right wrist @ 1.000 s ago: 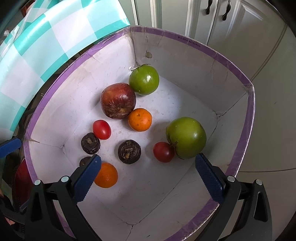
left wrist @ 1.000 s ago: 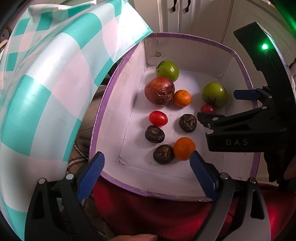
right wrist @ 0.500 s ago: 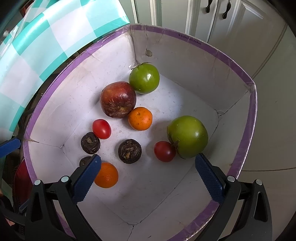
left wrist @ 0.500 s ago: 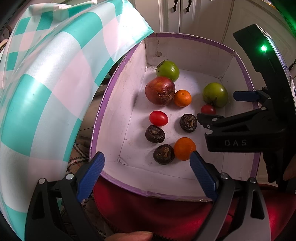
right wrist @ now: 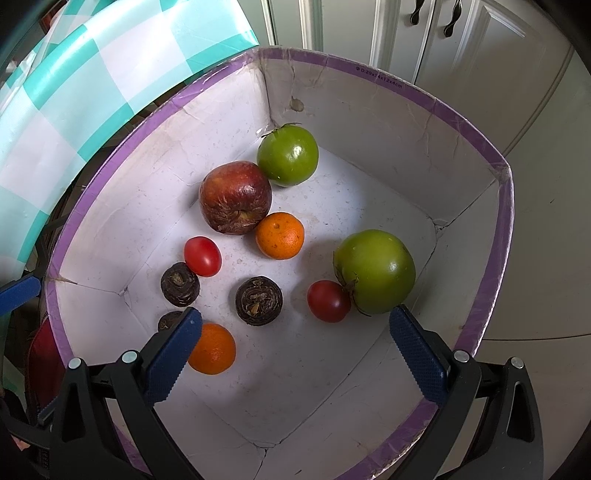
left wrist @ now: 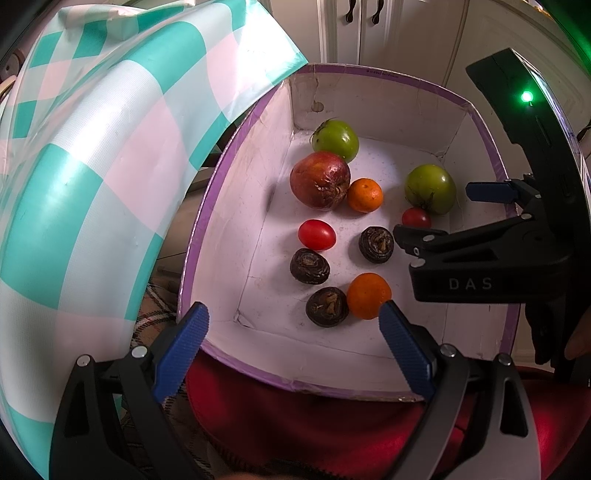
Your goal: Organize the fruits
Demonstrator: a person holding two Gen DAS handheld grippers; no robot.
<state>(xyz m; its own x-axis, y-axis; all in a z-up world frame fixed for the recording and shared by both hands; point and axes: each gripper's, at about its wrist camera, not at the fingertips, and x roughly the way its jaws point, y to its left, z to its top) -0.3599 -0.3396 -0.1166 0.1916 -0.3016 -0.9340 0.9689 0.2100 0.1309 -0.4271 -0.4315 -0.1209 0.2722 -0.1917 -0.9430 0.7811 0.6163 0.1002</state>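
Note:
A white box with a purple rim (left wrist: pixel 369 72) (right wrist: pixel 369 70) holds loose fruit. Inside lie a red apple (left wrist: pixel 319 179) (right wrist: pixel 234 197), two green tomatoes (left wrist: pixel 336 139) (right wrist: pixel 375 271), two oranges (left wrist: pixel 367 295) (right wrist: pixel 280 235), two red cherry tomatoes (left wrist: pixel 316 234) (right wrist: pixel 328 301) and three dark water chestnuts (left wrist: pixel 309 266) (right wrist: pixel 259 301). My left gripper (left wrist: pixel 291 314) hangs open over the box's near wall, nothing between its pads. My right gripper (right wrist: pixel 295 314) (left wrist: pixel 443 214) stands open above the box's right side, also with nothing in it.
A table with a teal, pink and white checked cloth (left wrist: pixel 92 166) (right wrist: pixel 92 74) rises close on the left. White cabinet doors (left wrist: pixel 369 29) (right wrist: pixel 443 37) stand behind the box. Red cloth (left wrist: pixel 295 424) lies under its near edge. A hand (left wrist: pixel 578 339) shows at the right.

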